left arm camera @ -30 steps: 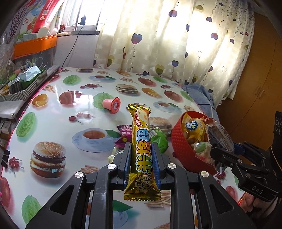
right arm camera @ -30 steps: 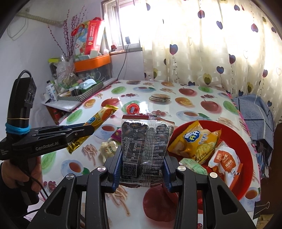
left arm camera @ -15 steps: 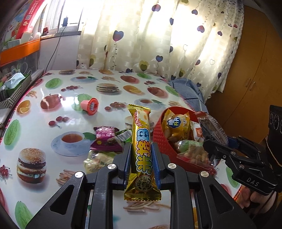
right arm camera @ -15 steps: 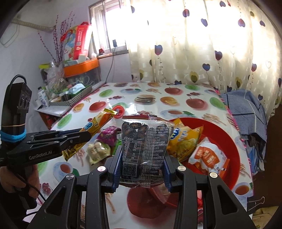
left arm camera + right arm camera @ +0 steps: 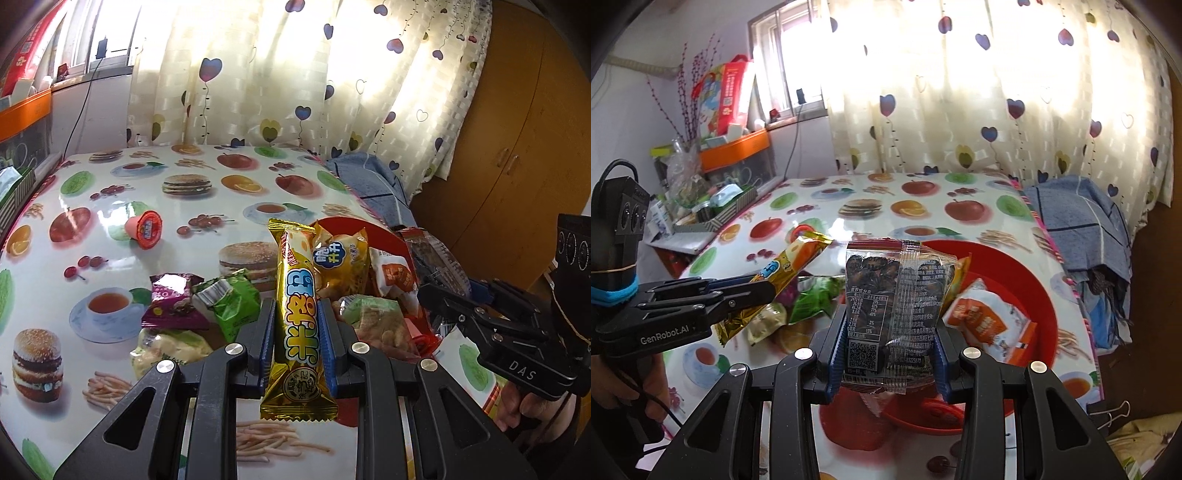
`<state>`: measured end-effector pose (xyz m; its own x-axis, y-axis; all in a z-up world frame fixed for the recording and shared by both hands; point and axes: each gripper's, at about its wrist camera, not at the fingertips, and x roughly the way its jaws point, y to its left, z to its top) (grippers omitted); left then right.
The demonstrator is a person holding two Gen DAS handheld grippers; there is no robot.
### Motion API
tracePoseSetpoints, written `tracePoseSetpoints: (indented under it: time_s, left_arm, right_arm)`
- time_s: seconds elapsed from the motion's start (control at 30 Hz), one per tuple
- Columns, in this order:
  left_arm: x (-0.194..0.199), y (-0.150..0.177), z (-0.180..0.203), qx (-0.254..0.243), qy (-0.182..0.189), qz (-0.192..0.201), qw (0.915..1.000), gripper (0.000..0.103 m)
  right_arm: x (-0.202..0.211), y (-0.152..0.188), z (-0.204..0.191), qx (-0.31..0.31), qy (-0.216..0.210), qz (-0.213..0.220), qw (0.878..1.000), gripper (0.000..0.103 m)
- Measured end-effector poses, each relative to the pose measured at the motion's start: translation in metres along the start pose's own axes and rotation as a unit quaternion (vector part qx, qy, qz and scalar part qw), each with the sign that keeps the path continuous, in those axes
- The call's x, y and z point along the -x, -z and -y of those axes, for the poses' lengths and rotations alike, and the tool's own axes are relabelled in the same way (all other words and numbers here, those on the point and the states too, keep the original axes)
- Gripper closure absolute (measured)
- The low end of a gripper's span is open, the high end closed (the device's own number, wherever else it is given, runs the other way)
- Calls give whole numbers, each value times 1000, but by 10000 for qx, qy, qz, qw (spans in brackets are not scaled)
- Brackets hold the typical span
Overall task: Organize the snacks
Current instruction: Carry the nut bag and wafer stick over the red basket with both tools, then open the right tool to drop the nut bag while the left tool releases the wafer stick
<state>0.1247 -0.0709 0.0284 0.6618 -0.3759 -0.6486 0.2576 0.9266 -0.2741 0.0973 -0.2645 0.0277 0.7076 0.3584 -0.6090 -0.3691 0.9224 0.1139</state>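
My left gripper [image 5: 297,314] is shut on a long gold snack bar [image 5: 297,295] that stands up between its fingers, just left of the red basket [image 5: 354,226]. My right gripper [image 5: 886,325] is shut on a clear packet of dark seeds [image 5: 894,314], held over the near rim of the red basket [image 5: 1041,314]. Inside the basket lie a yellow chip bag [image 5: 341,258] and an orange-white packet [image 5: 988,325]. The left gripper with its gold bar [image 5: 790,269] shows at the left of the right wrist view.
Loose snacks lie on the fruit-print tablecloth [image 5: 177,192] left of the basket: a purple packet [image 5: 171,301], a green packet [image 5: 232,302], a pale packet [image 5: 166,349] and a red jelly cup [image 5: 146,229]. A blue cloth [image 5: 1078,221] hangs at the table's right edge. Cluttered shelves [image 5: 713,184] stand far left.
Both grippers have moved right across the table with their snacks. The red basket now sits closer under them, and the loose packets have slid left in view.
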Motion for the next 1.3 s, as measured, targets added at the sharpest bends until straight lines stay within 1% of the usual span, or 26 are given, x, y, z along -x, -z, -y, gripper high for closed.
tracePoseSetpoints:
  time_s: [0.2,0.47,0.67,1.03,1.3]
  left_arm:
    - [-10,-5,7,-60,93,-44,9999,80]
    - [-21,-10,15,-107,236,-63,9996,80]
    - [-30,-15,22,-137,340,-87,9993,80]
    - [-57,-22,29,-131,495,-228,9984,80]
    - [-74,-27,29,-74,562,-305,9979,80]
  right_arm:
    - [2,0,14,-87,144,21,9999,66]
    - [4,-3,45,-305,470,72,9984,66]
    - [0,-3,63,-432,608,38,9972,66]
    - [-20,-9,80,-437,695,-120,9966,66]
    - [-47,-21,95,-511,473,-335,9970,66]
